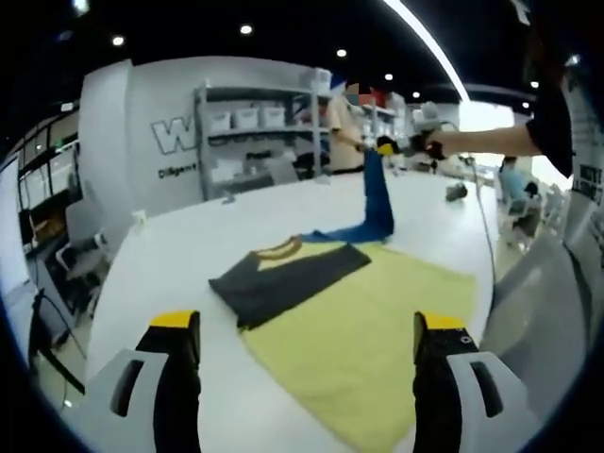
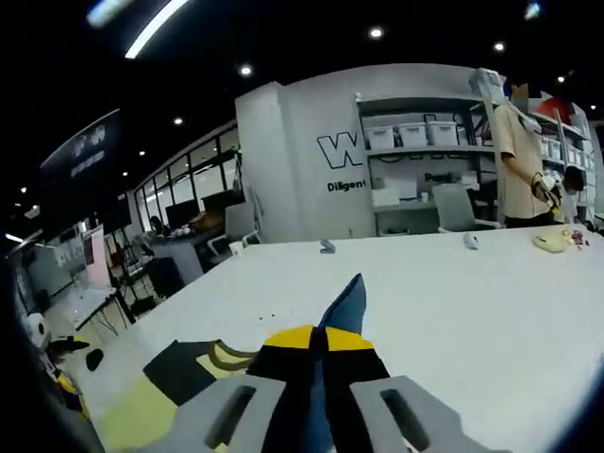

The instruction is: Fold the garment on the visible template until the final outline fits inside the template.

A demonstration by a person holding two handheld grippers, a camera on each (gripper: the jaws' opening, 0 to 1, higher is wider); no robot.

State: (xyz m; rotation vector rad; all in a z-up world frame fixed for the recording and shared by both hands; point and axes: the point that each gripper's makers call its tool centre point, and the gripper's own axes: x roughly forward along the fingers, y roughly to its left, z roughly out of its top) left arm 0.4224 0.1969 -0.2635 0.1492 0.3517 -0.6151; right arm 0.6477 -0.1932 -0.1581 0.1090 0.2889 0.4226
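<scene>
A dark grey garment with a yellow collar lies on the white table, partly over a yellow template sheet. Its blue sleeve is pulled up high off the table, and my right gripper is shut on its top end at the far side. In the right gripper view the right gripper is shut on a blue cloth tip, with the grey garment and the yellow sheet below to the left. My left gripper hovers open over the sheet's near edge, holding nothing.
A person's arm reaches in from the right. Another person stands by grey shelves beyond the table. Small objects lie on the far tabletop. Chairs stand along the left side.
</scene>
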